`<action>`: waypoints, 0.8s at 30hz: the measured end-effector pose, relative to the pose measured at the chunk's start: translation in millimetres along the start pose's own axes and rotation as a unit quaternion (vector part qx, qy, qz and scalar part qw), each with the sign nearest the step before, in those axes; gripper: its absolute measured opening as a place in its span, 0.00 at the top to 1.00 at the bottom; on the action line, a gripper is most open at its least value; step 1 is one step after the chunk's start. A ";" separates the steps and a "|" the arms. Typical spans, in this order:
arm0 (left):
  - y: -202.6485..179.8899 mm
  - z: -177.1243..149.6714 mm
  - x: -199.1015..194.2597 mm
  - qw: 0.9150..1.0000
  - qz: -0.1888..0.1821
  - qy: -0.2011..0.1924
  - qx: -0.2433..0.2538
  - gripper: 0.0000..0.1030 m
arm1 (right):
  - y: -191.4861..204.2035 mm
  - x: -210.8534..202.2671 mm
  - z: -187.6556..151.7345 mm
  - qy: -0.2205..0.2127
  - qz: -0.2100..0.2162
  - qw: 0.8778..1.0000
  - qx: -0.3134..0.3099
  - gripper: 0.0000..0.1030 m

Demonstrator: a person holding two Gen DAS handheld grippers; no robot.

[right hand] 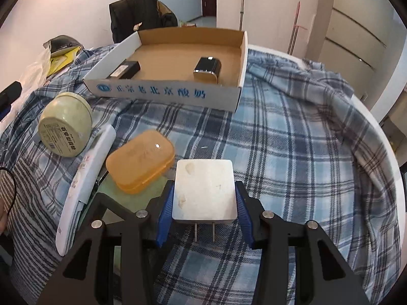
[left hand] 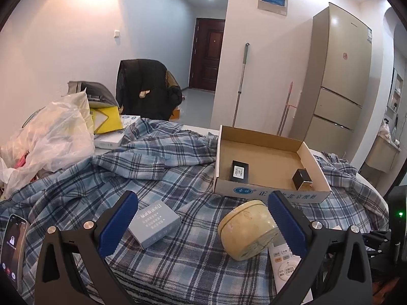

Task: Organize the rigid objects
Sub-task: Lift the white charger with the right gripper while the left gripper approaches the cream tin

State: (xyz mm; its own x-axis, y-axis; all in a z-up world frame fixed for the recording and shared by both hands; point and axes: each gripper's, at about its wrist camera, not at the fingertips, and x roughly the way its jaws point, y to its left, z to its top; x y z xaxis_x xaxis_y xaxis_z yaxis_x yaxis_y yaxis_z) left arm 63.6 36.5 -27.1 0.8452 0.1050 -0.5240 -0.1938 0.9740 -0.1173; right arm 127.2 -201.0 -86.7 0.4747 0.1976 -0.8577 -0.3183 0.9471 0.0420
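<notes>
White plastic is what the right gripper point(right hand: 204, 208) has hold of: a charger plug point(right hand: 204, 190) pinched flat between the blue pads point(right hand: 165, 218), prongs pointing back toward the handle. It sits just above the checked cloth point(right hand: 292, 152), well short of the cardboard tray point(right hand: 162, 94). Over on the other side, the left gripper point(left hand: 203, 218) is spread wide and holding nothing, hovering with a grey box point(left hand: 155, 223) just beside its left pad and a round tin point(left hand: 250, 231) lying on its side against the right pad.

My read: this is the carry-and-drop step for the plug. The tray already holds a slim black box point(right hand: 124, 70) on its left and a black cube point(right hand: 207, 70) right of centre, so the free floor between them, or at the near right corner, looks like the spot to aim for. Best to lift enough to clear the printed front wall, since it is light card and a knock would shove the whole tray. Keep the plug level, lower it close to the floor before letting go, and steer away from the orange case point(right hand: 141, 161) and the remote point(right hand: 86, 178) on the way up.
</notes>
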 end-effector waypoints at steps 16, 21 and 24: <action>-1.5 5.5 16.0 0.998 -0.029 0.061 0.000 0.00 | 0.3 -26.4 3.0 -0.080 -0.054 0.995 0.006 0.57; -6.9 12.7 33.4 0.987 -0.072 0.138 -0.023 0.00 | -7.4 -29.5 6.2 -0.087 -0.063 0.994 0.024 0.57; -17.4 14.7 45.6 0.978 -0.092 0.185 -0.020 0.00 | -9.1 -24.8 7.8 -0.074 -0.060 0.995 0.028 0.57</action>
State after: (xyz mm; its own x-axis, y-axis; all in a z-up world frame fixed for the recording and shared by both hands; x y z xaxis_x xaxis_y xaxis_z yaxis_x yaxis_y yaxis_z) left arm 112.8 27.3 -36.5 0.6310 -0.1587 -0.7594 -0.0801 0.9603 -0.2673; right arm 124.8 -212.5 -61.8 0.6234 0.1133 -0.7736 -0.2072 0.9780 -0.0238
